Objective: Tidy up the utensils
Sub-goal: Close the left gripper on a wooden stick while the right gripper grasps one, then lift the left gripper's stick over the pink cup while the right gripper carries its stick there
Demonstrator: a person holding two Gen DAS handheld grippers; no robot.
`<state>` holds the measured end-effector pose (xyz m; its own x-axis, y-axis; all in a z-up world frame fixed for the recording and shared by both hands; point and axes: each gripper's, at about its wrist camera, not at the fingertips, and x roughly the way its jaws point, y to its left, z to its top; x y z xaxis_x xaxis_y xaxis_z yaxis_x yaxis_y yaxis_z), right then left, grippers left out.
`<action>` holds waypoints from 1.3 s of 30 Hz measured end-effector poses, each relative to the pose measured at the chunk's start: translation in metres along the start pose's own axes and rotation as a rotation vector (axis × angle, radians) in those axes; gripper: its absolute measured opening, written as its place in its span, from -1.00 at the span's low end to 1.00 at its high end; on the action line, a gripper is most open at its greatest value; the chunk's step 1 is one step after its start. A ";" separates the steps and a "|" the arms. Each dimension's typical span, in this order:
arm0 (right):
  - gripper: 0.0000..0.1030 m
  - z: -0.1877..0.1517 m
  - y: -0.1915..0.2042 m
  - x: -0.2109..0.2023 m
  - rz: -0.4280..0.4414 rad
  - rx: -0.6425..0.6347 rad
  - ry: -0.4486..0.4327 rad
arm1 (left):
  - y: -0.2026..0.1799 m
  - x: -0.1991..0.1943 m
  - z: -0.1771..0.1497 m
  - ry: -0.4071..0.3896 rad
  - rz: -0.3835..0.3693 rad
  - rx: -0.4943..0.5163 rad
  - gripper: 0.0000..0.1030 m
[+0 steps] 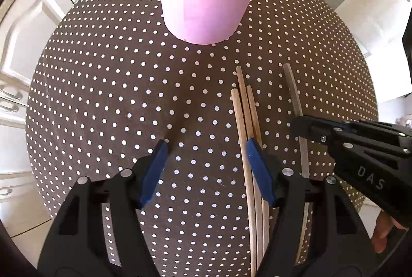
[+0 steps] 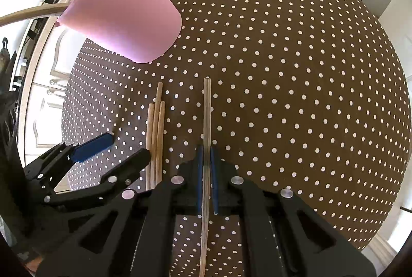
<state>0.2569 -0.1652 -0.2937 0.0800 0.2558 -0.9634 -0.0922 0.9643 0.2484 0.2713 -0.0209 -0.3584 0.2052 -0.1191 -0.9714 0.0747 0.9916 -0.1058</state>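
Working the scene from my left across to my right:

Pink cup (image 2: 123, 19): it is standing upright on the dotted tablecloth (image 2: 296, 70), beyond the sticks, with wooden utensils already poking out of its top. I am reading it as the holder everything is going into.

Left gripper (image 1: 206, 161): I am holding it released, jaws standing wide with nothing between the blue pads (image 1: 154, 168). It is pointing steeply down, and its right-hand finger is sitting over the bundle, so it looks staged for the next pick.

Three chopsticks (image 2: 154, 137): they are lying side by side, touching, flat on the cloth just beside the left gripper. They are waiting, untouched by the pads as far as I can tell.

Right gripper (image 2: 206, 163): I am keeping it clenched on the single stick (image 2: 207, 112), pads pressing either side partway along its length. Gripping there is leaving a long free end ahead, pointing roughly past the cup.

Single stick: it is lying apart from the bundle, to its right, and I cannot tell whether it is off the cloth.

Next, in my judgement: lifting it, then tipping it into the cup.
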 end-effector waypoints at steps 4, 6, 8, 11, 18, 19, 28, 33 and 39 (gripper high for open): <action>-0.85 0.008 0.011 -0.009 -0.011 -0.022 -0.009 | -0.017 0.003 0.001 0.003 0.043 0.016 0.25; -0.85 0.017 0.013 -0.005 -0.015 -0.030 0.002 | -0.031 0.009 0.004 0.004 0.082 0.046 0.23; -0.88 0.023 0.014 -0.002 -0.021 -0.039 0.009 | -0.038 0.013 0.007 0.000 0.087 0.026 0.16; -0.88 0.030 0.021 0.001 -0.035 -0.064 0.015 | -0.043 0.013 0.004 -0.006 0.099 -0.003 -0.17; -0.90 0.031 0.030 0.007 -0.043 -0.102 0.009 | -0.028 0.011 0.009 -0.018 0.033 -0.055 -0.90; -0.90 0.030 0.028 0.006 -0.032 -0.099 0.009 | -0.027 0.010 0.009 -0.024 0.022 -0.063 -0.89; -0.91 0.006 0.014 -0.059 0.075 -0.104 -0.091 | -0.010 -0.053 -0.012 -0.179 -0.049 -0.069 -0.90; -0.91 -0.008 0.018 -0.113 0.127 -0.109 -0.202 | 0.000 -0.113 -0.025 -0.315 -0.065 -0.054 -0.90; -0.91 -0.019 0.031 -0.159 0.145 -0.166 -0.330 | 0.001 -0.176 -0.020 -0.458 -0.065 -0.037 -0.90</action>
<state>0.2222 -0.1778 -0.1349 0.3665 0.4229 -0.8288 -0.2834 0.8992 0.3335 0.2154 0.0022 -0.1919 0.6119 -0.1827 -0.7696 0.0687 0.9816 -0.1784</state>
